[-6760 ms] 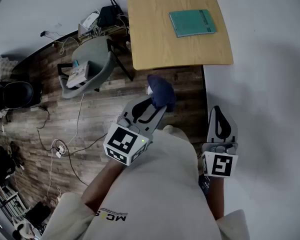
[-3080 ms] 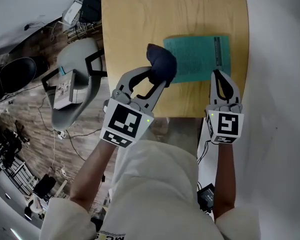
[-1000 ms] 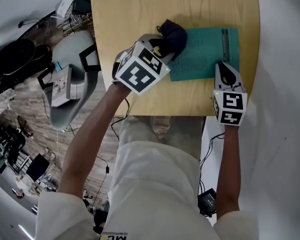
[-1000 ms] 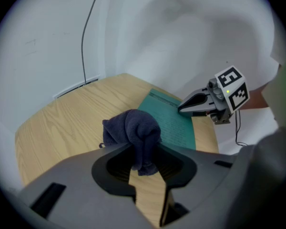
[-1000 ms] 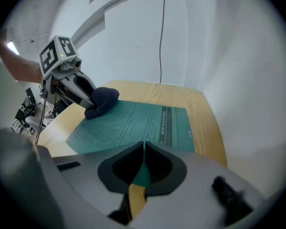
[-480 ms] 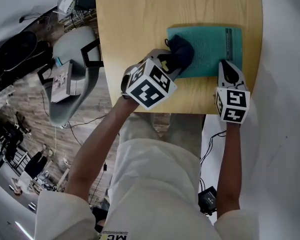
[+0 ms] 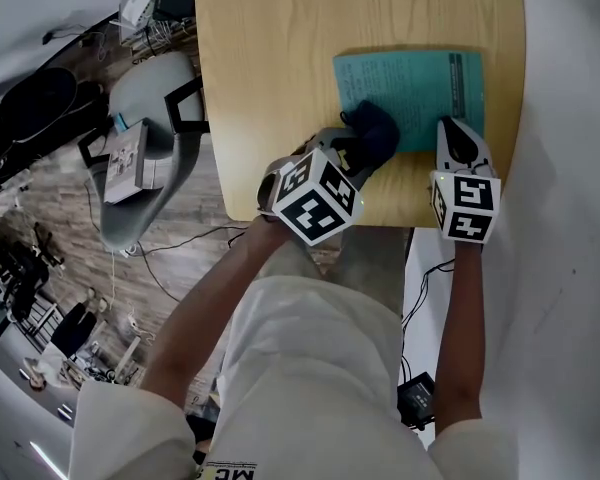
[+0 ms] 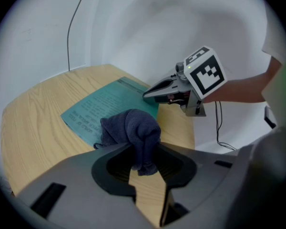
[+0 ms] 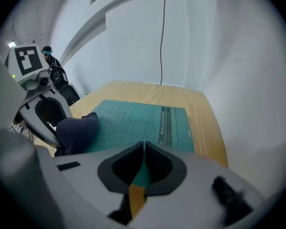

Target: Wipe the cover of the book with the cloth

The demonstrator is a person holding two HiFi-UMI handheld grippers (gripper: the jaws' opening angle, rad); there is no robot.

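**Cloth on the book's near corner**

The teal book [image 7: 415, 88] lies flat on the desk [image 7: 270, 68], toward its 4 o'clock corner. The dark blue cloth [image 7: 372, 136] sits bunched on the cover at the book's 7 o'clock corner. The left gripper [image 7: 352, 150] has its fingers clamped on the cloth. The right gripper [image 7: 458, 136] is at the book's 5 o'clock edge, its fingers closed together on nothing and its tips over the cover. A grey chair [image 7: 150, 138] stands at the desk's 9 o'clock.

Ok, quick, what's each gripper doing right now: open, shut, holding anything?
Left gripper: shut on the cloth, which sits on the book.
Right gripper: shut, nothing between its fingers.
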